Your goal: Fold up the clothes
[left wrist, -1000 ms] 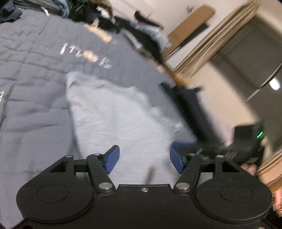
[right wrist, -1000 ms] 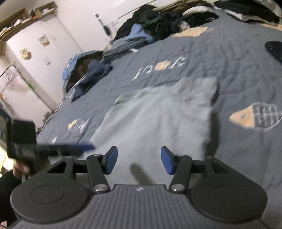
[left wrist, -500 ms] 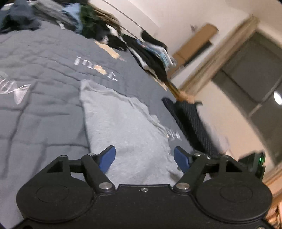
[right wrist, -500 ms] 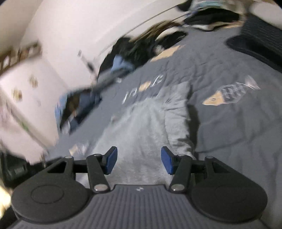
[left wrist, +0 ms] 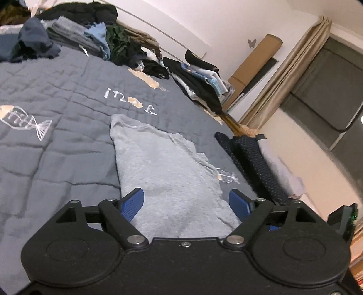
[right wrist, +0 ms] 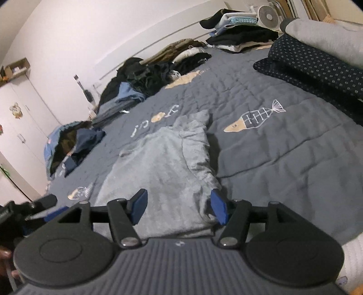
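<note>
A light grey garment (left wrist: 168, 172) lies partly folded on a dark blue quilt (left wrist: 56, 127) with fish prints. My left gripper (left wrist: 187, 202) hovers over the garment's near end, its jaws opening, blue pads clear of the cloth. In the right wrist view the same grey garment (right wrist: 163, 163) lies ahead with a folded sleeve along its right side. My right gripper (right wrist: 179, 207) hangs over its near edge, jaws opening, nothing pinched between the pads. The left gripper (right wrist: 31, 211) shows blurred at the far left of that view.
Piles of dark and blue clothes (left wrist: 95, 36) line the far edge of the bed. A navy dotted folded stack (right wrist: 317, 63) with a grey item on top lies at the right. Folded clothes (right wrist: 238, 29), a fan (right wrist: 268, 15) and a white wardrobe (right wrist: 22, 127) stand beyond.
Both grippers have drawn back from the grey garment and swung their views along the bed. Both sets of jaws stand wider than before. The garment lies still.
</note>
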The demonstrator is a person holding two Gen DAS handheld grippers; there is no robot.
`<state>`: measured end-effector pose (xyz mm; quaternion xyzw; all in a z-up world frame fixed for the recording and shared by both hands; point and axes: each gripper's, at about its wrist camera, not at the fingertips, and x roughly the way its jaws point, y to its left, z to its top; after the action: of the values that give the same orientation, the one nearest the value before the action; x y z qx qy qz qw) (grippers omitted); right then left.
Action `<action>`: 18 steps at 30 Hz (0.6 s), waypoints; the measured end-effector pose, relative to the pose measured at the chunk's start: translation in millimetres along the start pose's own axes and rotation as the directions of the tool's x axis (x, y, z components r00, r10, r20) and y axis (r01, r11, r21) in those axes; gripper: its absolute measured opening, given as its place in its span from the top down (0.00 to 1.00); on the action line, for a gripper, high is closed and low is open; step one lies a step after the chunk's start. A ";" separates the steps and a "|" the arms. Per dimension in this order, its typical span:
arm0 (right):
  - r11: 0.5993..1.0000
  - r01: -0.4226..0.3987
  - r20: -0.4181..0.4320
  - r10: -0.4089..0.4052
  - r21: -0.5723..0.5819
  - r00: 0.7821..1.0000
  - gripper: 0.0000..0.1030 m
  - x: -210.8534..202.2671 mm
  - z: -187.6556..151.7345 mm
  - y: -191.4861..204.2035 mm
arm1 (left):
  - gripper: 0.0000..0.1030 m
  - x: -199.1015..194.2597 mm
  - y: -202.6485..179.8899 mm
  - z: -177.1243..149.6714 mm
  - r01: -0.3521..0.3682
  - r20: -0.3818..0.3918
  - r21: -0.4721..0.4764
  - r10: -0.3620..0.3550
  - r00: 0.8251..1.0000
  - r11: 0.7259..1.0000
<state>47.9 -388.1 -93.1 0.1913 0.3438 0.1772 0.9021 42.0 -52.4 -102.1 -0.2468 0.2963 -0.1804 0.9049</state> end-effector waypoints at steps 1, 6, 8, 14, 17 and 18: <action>1.000 0.002 0.001 -0.002 -0.006 1.000 0.41 0.9 -1.0 0.5 | 0.21 2.2 -3.2 -0.4 -0.027 -0.002 0.018 0.027 1.000 0.999; 0.993 0.074 -0.038 -0.078 -0.087 0.996 0.40 13.2 -2.7 7.7 | 0.20 14.5 -23.6 -4.9 -0.158 -0.014 0.141 0.161 0.987 0.977; 0.990 0.074 -0.047 -0.080 -0.119 0.996 0.40 15.1 -1.7 13.2 | 0.20 21.8 -33.3 -7.5 -0.185 -0.021 0.206 0.194 0.981 0.961; 0.988 0.066 -0.099 -0.081 -0.142 0.992 0.40 20.0 -2.0 21.2 | 0.21 35.2 -41.3 -12.6 -0.215 -0.057 0.250 0.236 0.970 0.944; 0.986 0.071 -0.128 -0.091 -0.151 0.988 0.40 20.4 -3.1 25.8 | 0.20 34.8 -46.2 -14.9 -0.244 -0.056 0.260 0.267 0.962 0.934; 0.986 0.065 -0.136 -0.086 -0.151 0.987 0.40 19.9 -3.0 27.6 | 0.20 34.9 -48.2 -15.4 -0.250 -0.058 0.260 0.274 0.960 0.933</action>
<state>54.6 -354.6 -93.3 0.0983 0.4002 0.1808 0.8930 50.2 -113.2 -101.9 -0.0803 0.3433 -0.1052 0.9298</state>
